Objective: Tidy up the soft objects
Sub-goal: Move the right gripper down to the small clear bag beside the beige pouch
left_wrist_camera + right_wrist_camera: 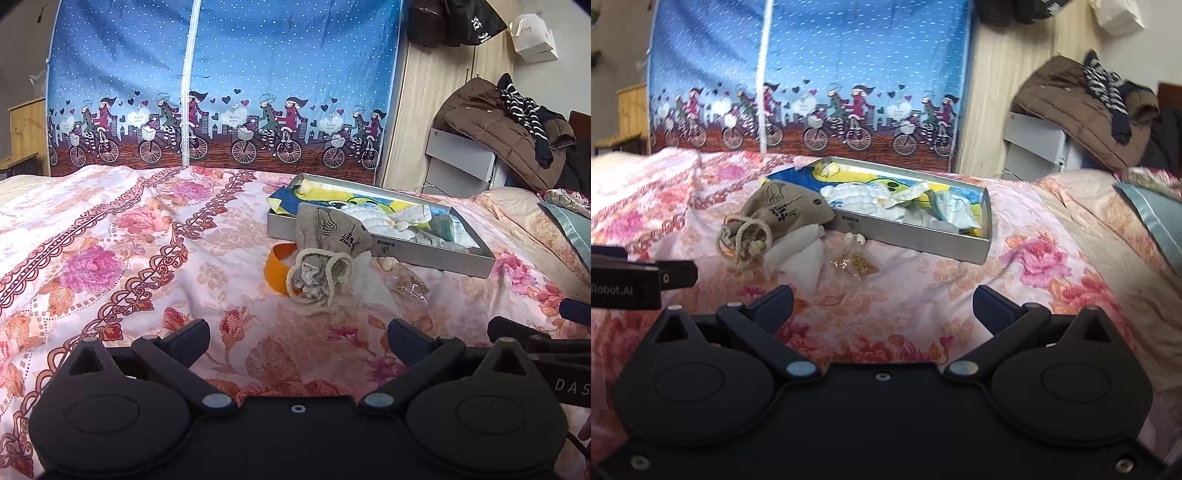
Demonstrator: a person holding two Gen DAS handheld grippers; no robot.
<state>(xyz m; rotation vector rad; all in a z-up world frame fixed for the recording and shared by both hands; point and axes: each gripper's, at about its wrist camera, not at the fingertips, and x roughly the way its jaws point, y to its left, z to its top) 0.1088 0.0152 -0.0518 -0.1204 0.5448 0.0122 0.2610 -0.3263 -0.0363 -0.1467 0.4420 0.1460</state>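
Looking through the left wrist view, the left gripper [297,334] sits at the bottom of the frame, jaws spread wide and holding nothing. Just right of centre a drawstring pouch [325,243] slumps over the near edge of a grey tray [436,258], its gathered mouth and cord [317,273] resting on the floral bedspread [129,240], an orange band [275,267] touching its left side.

In the right wrist view the right gripper [882,304] is likewise released and empty; the pouch lies left of centre, on a white cloth [801,258], beside a small clear packet [853,262]. It looks light, limp and unbreakable; pinching the bunched neck at the cord seems surest
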